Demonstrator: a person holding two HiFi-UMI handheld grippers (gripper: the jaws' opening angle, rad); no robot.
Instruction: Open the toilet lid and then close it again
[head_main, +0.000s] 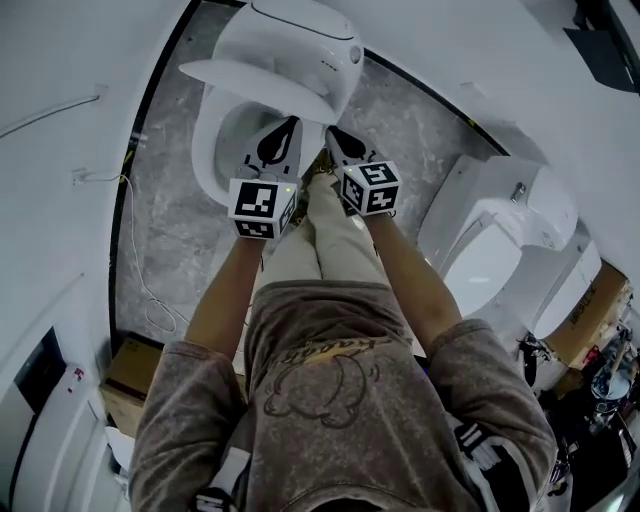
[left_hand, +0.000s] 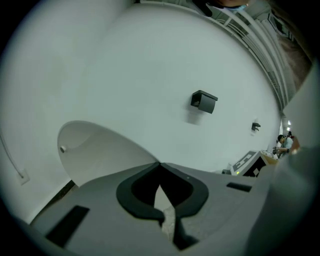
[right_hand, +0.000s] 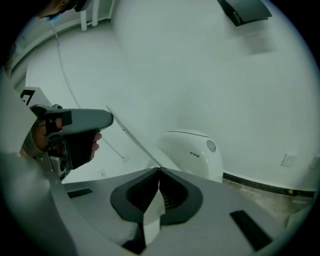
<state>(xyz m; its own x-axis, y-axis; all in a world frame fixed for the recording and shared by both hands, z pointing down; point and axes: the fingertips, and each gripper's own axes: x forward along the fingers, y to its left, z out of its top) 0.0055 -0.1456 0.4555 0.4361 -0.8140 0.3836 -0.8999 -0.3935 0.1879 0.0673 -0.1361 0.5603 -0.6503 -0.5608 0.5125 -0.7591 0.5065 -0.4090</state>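
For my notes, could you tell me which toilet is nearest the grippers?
The toilet straight ahead, its lid partly raised; the right-hand toilet stands beyond the person's arm.

Grey marbled stone floor (head_main: 170, 230) — a white ceramic toilet (head_main: 300, 45) stands on it, a second white toilet (head_main: 500, 240) well apart, a brown cardboard box (head_main: 130, 372) nearer.

White walls (head_main: 55, 130) border a grey mottled floor (head_main: 170, 235) and cardboard box (head_main: 132, 368).

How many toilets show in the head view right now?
2: the task toilet at top centre, lid partly raised; a second toilet at right. A white shape beyond it may be a third.
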